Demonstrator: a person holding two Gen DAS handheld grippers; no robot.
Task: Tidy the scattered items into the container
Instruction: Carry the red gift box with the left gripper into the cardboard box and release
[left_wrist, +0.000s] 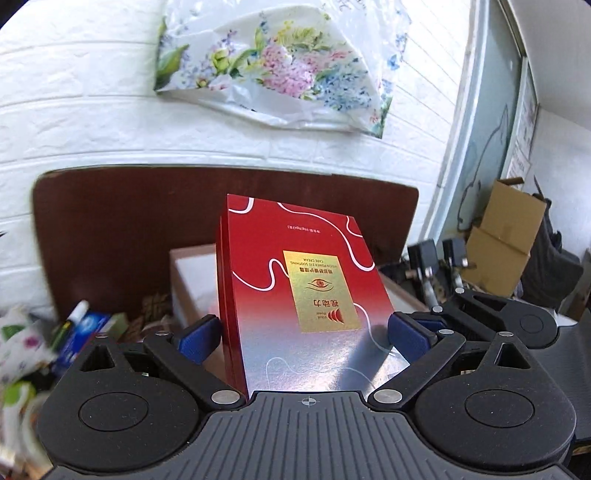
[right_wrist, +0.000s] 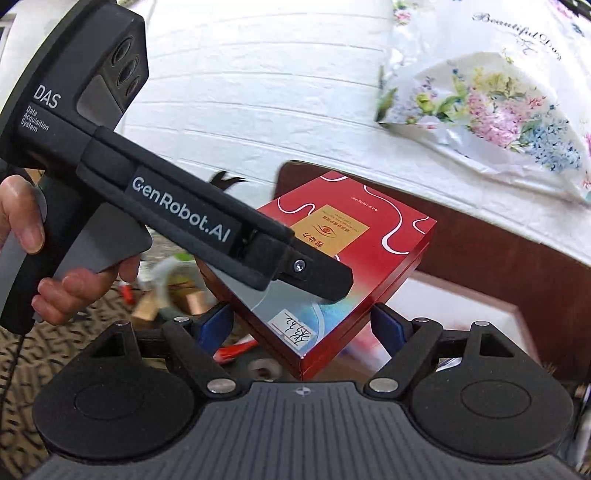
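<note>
A flat red box with a gold label is held up in the air by both grippers. In the left wrist view my left gripper is shut on it, a blue pad pressed to each long side. In the right wrist view the red box points one corner toward the camera, and my right gripper is shut on that near corner. The left gripper comes in from the left there, with a hand on its handle. The open white-lined container lies behind and below the box, and its rim shows at the right.
A floral plastic bag hangs on the white brick wall. A dark brown board stands behind the container. Small scattered items, among them a blue carton, lie at the left. A cardboard box and black gear stand at the right.
</note>
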